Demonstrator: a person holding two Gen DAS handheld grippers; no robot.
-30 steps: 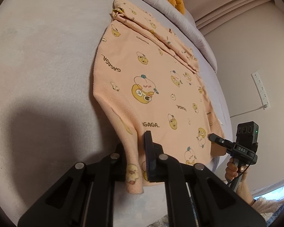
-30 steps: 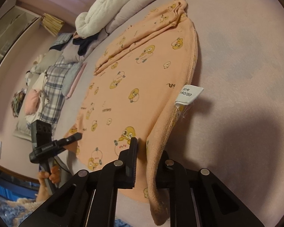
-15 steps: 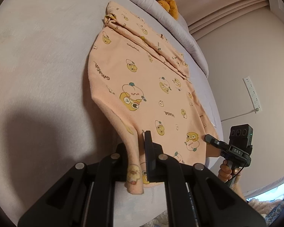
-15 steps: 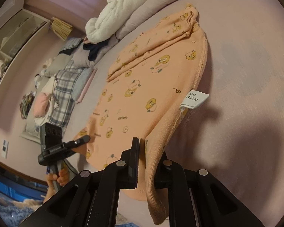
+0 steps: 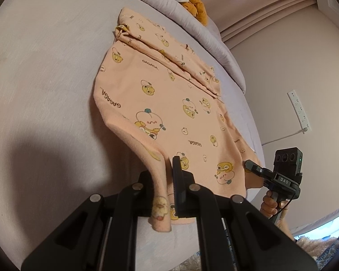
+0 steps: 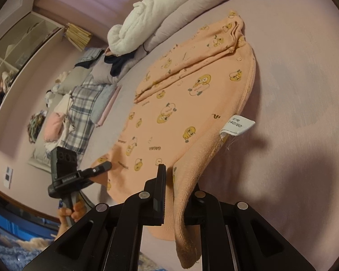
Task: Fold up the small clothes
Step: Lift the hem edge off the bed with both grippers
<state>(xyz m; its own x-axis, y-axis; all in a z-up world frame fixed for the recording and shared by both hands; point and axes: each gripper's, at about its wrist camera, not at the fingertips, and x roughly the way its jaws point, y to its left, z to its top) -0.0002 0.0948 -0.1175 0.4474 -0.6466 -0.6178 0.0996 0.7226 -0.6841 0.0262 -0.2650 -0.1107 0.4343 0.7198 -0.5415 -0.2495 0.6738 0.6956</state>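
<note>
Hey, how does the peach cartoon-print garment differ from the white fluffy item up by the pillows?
The peach cartoon-print garment is spread mostly flat on the bed, while the white fluffy item lies bunched in a heap on the grey bedding ridge. The garment carries yellow cartoon figures and lettering; the fluffy item is plain. The garment's near corners are pinched and lifted by the left hand-held gripper and the right hand-held gripper; the fluffy item is untouched. Both are soft fabric.

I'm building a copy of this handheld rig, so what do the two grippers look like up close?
Both are matte black. The left gripper and right gripper each have angular linkage arms with silver round pivot pins and flat rectangular fingers. Seen from the other side, the right one carries a boxy camera block with three lenses, a green light and white "DAS" lettering; a thin cable hangs by its handle. No sleeves show.
</note>
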